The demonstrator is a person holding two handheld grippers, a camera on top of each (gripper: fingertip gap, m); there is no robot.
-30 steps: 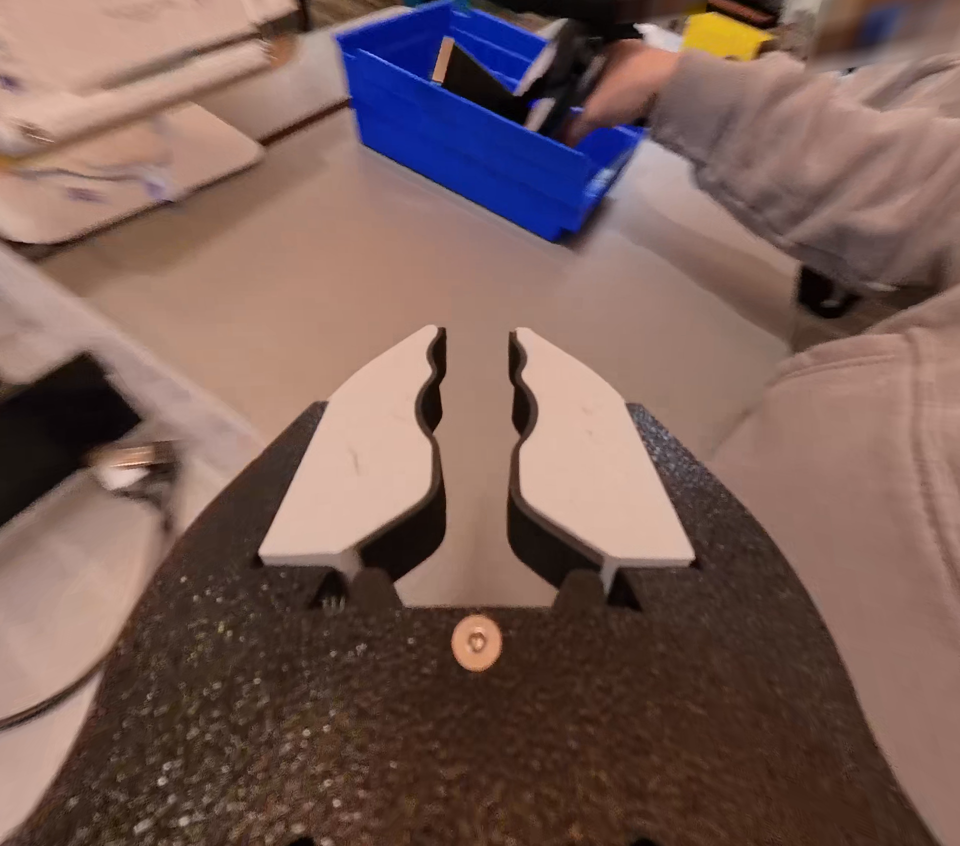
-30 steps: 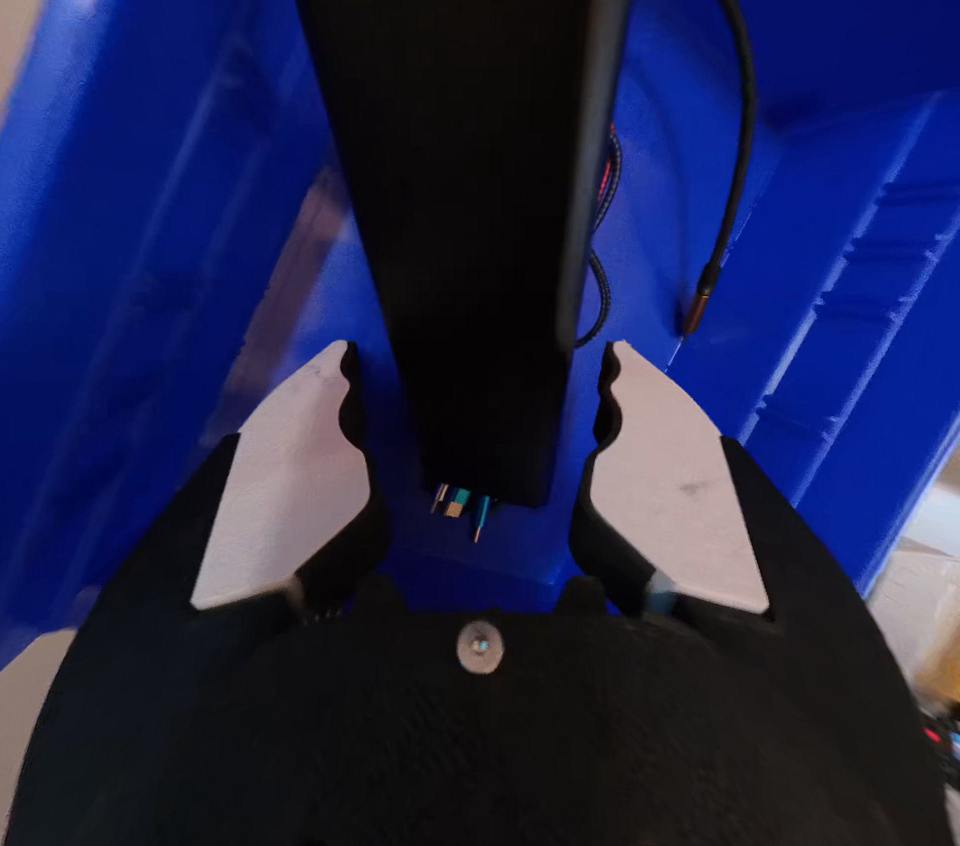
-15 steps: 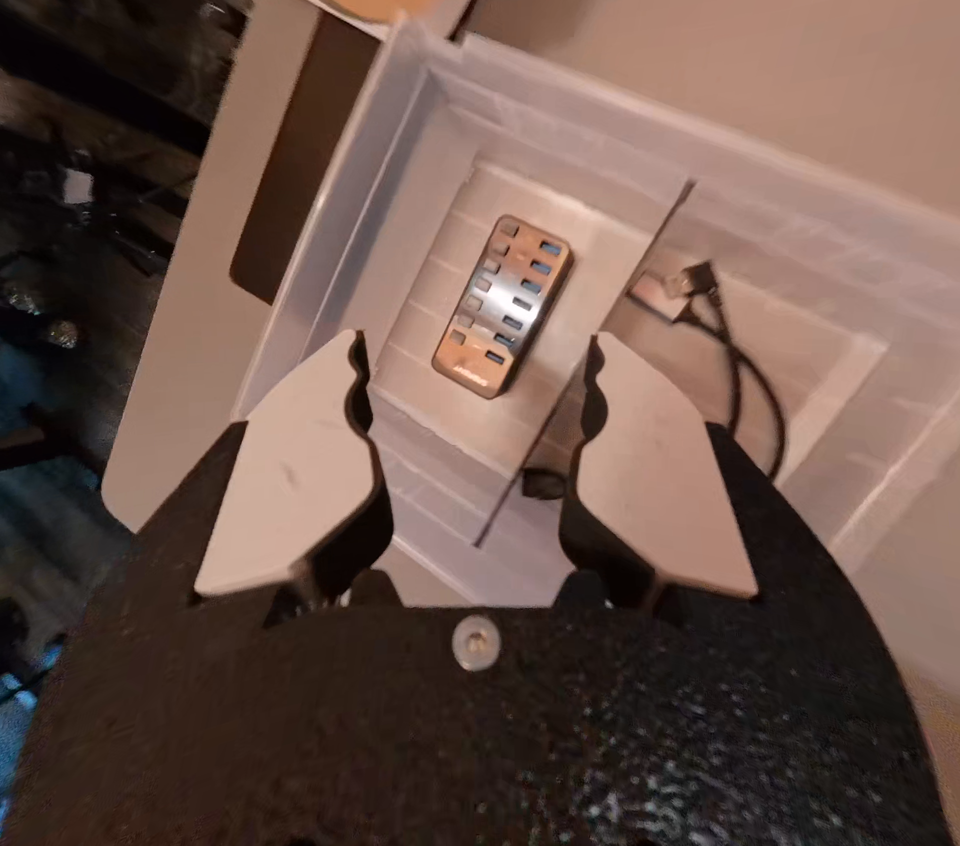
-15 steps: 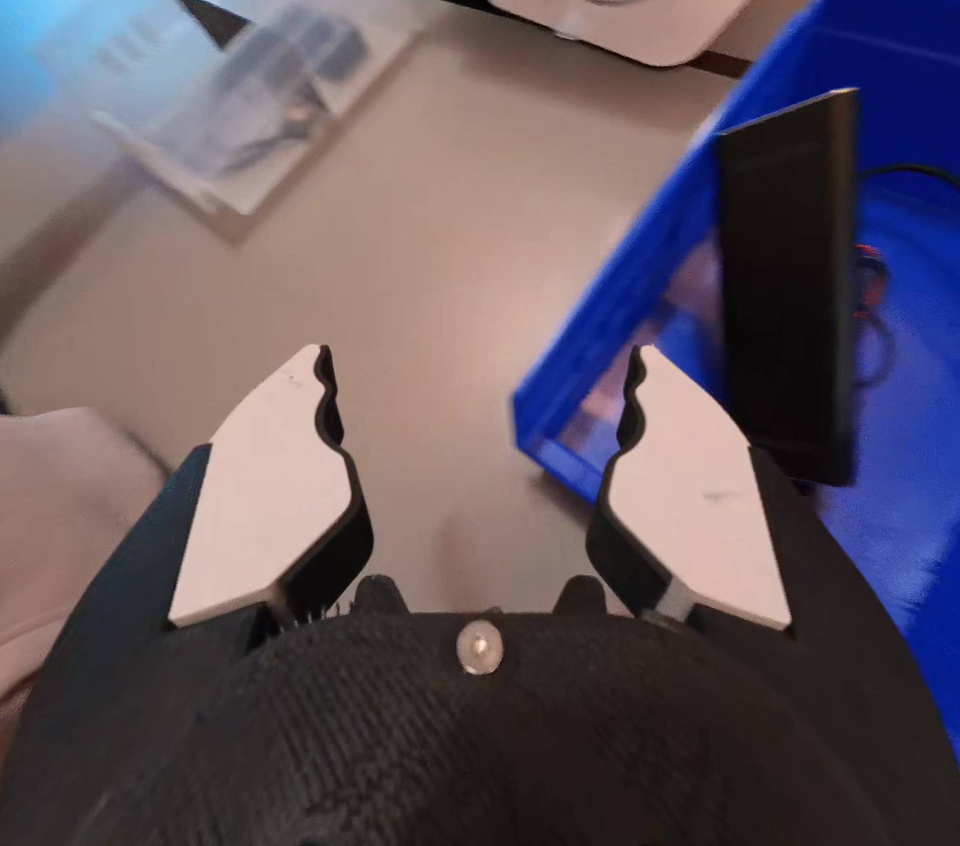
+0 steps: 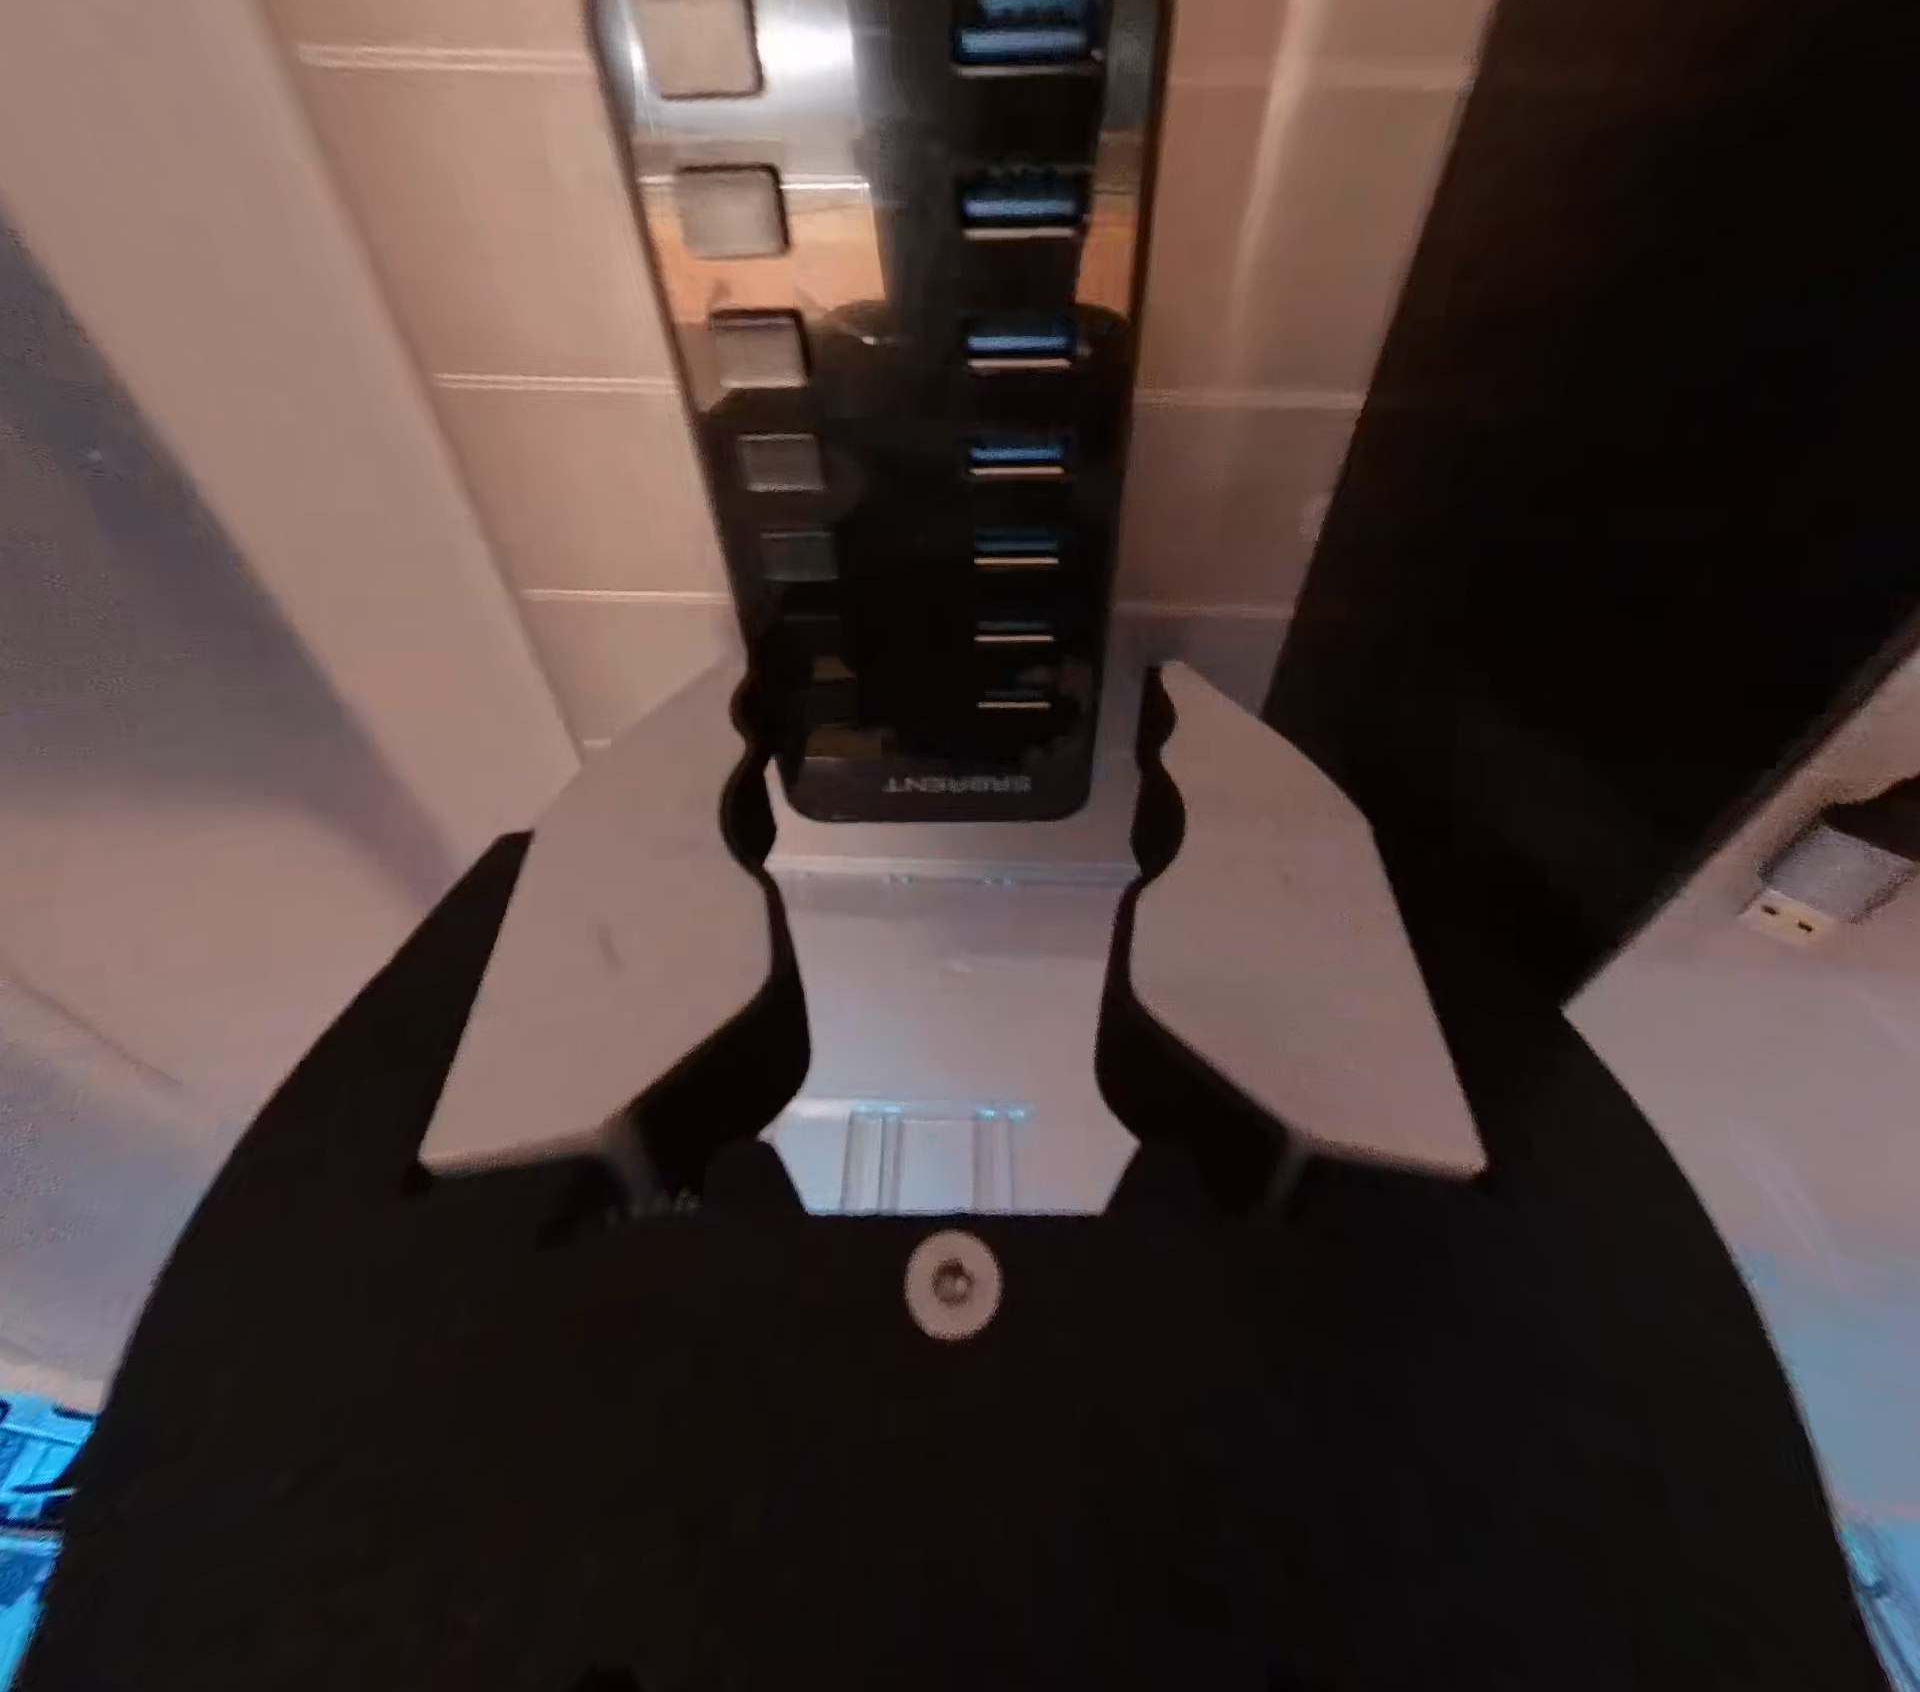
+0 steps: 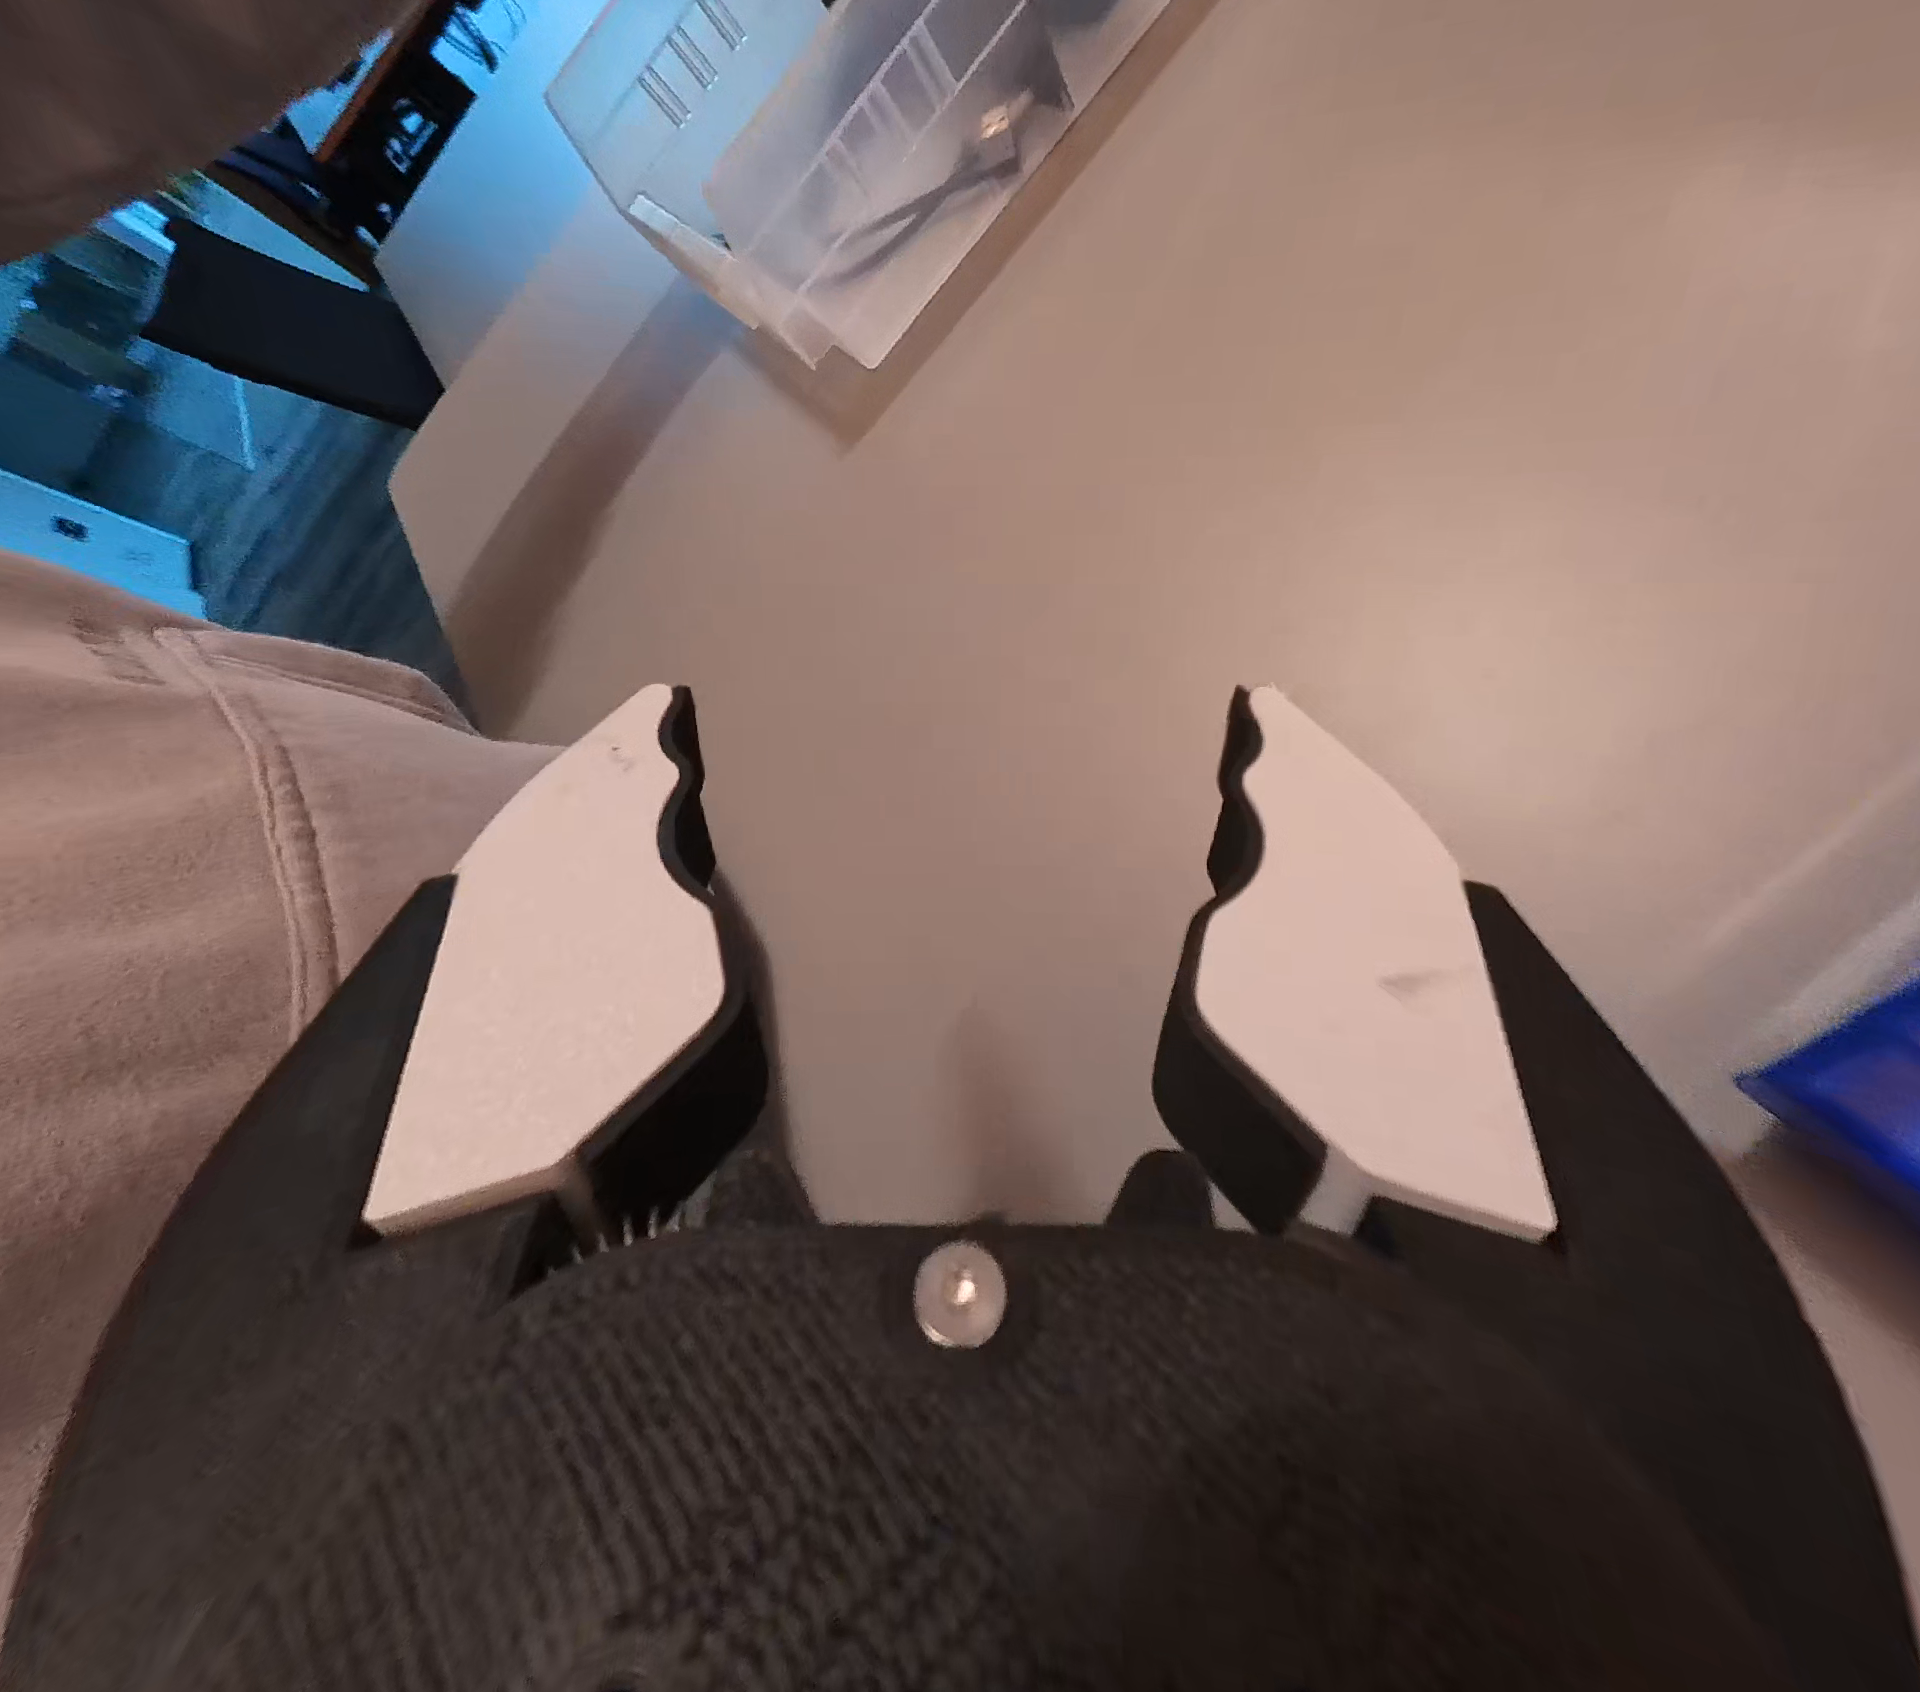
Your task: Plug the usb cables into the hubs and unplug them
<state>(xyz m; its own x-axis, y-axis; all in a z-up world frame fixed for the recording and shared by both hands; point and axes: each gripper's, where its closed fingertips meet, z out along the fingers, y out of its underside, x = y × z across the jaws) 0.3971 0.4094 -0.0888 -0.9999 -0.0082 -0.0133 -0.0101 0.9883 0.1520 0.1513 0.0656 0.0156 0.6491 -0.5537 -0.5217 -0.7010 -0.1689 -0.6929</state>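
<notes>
A glossy dark USB hub point(image 5: 914, 312) with a row of blue ports lies in a clear plastic bin point(image 5: 416, 292). My left gripper point(image 5: 951, 697) is open and low in the bin, its fingertips point(image 5: 665, 811) on either side of the hub's near end, with a small gap on each side. A silver USB plug point(image 5: 1808, 884) lies beyond a dark divider point(image 5: 1610, 292) at the right. My right gripper point(image 6: 961, 707) is open and empty above the bare table. In the right wrist view the clear bin point(image 6: 810, 271) is far off, with a black cable point(image 6: 914, 208) in it.
The grey table point(image 6: 1351, 499) spreads between the two bins. A corner of the blue bin point(image 6: 1849, 1092) shows at the right edge of the right wrist view. The person's grey sleeves point(image 6: 156, 863) fill its left side. The table edge point(image 6: 499, 520) runs at the left.
My left gripper swung from the open table to the clear bin, opened wider and dropped down over the hub. My right gripper left the blue bin and its black hub and turned toward the table.
</notes>
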